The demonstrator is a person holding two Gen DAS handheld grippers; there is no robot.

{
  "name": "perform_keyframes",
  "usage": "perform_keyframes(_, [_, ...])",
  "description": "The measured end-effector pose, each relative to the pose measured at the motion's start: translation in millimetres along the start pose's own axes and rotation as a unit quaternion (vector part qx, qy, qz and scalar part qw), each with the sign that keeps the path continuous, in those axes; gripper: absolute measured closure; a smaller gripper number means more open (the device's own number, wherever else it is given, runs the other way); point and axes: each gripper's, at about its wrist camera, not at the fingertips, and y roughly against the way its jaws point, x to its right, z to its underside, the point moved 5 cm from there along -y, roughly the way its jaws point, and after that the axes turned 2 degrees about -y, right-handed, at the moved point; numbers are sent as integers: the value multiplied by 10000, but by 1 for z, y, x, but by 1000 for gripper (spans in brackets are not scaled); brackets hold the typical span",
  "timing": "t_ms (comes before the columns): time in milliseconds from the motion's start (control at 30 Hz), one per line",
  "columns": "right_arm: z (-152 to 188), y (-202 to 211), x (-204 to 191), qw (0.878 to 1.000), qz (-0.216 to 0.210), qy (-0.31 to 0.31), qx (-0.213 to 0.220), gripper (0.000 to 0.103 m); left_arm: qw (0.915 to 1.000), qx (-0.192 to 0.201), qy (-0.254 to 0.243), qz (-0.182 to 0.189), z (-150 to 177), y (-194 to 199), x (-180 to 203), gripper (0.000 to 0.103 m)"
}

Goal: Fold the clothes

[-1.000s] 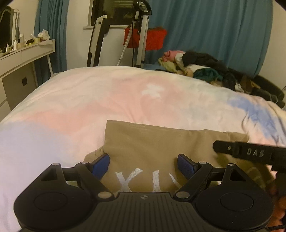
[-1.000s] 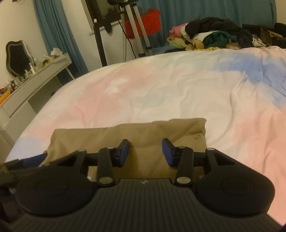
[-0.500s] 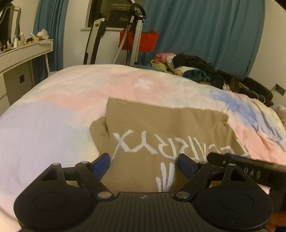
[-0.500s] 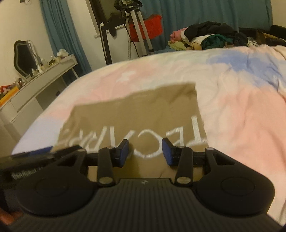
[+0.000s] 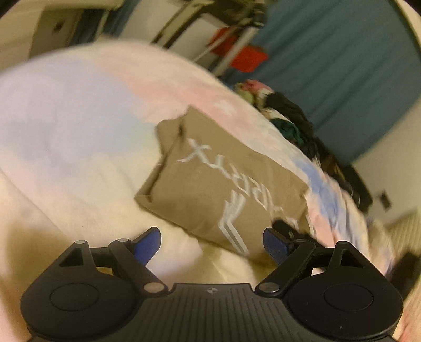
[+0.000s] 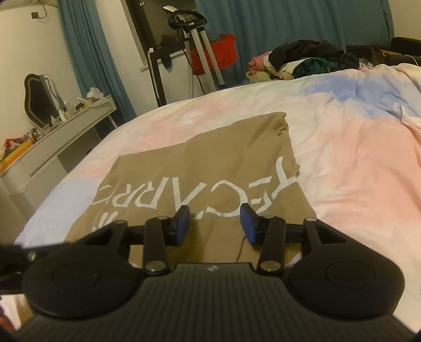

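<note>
A folded tan shirt [image 6: 200,168] with white lettering lies flat on the pastel bedspread [image 6: 355,147]; it also shows in the left wrist view [image 5: 221,181], tilted and blurred. My left gripper [image 5: 211,243] is open and empty, above the bedspread near the shirt's near edge. My right gripper [image 6: 215,223] is open and empty, just above the shirt's near part. A black part of the right gripper [image 5: 286,227] shows at the shirt's right edge in the left wrist view.
A pile of mixed clothes [image 6: 302,61] lies at the far side of the bed. A white dresser [image 6: 52,147] with a mirror stands to the left. A stand with a red bag [image 6: 218,52] and teal curtains [image 6: 289,23] are behind.
The shirt went from lifted and partly folded to lying flat with its lettering up. Both grippers have pulled back from it; the left one has tilted and swung left.
</note>
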Motion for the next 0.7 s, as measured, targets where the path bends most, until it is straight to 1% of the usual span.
perform_keyframes(100, [0, 0, -2, 10000, 44, 6, 8, 57, 9974, -118, 697, 132, -7, -19, -13, 18])
perform_keyframes(167, [0, -1, -3, 10000, 67, 16, 11, 57, 9959, -59, 854, 288, -10, -24, -16, 18])
perform_keyframes(200, [0, -1, -3, 10000, 68, 7, 12, 57, 9954, -22, 902, 317, -11, -25, -17, 21])
perform_keyframes(233, [0, -1, -3, 10000, 66, -9, 12, 57, 9950, 18, 946, 332, -12, -27, -18, 24])
perform_keyframes(267, [0, -2, -2, 10000, 64, -24, 12, 57, 9949, 68, 971, 268, -13, -27, -20, 26])
perform_keyframes(300, [0, -2, -2, 10000, 68, -29, 15, 57, 9947, 119, 996, 204, -13, -28, -22, 39])
perform_keyframes(333, [0, -3, -2, 10000, 76, -30, 19, 57, 9945, 170, 1021, 141, -14, -29, -24, 47])
perform_keyframes(367, [0, -3, -3, 10000, 83, -12, 29, 57, 9942, 218, 1046, 90, -15, -30, -26, 48])
perform_keyframes(433, [1, -4, -5, 9999, 127, 48, 61, 57, 9935, 283, 1098, 135, -14, -29, -27, 56])
perform_keyframes(533, [0, -2, -5, 9999, 99, -49, 74, 57, 9927, 348, 1137, 181, -14, -29, -29, 62])
perform_keyframes(600, [-3, 0, -2, 9994, -38, -340, 7, 57, 9929, 371, 1113, 203, -14, -28, -28, 68])
perform_keyframes(667, [-7, 4, 3, 9946, -348, -967, -165, 56, 9928, 384, 1108, 244, -15, -28, -27, 70])
perform_keyframes(700, [-10, 6, 7, 9877, -588, -1415, -317, 44, 9925, 383, 1133, 260, -15, -28, -28, 70])
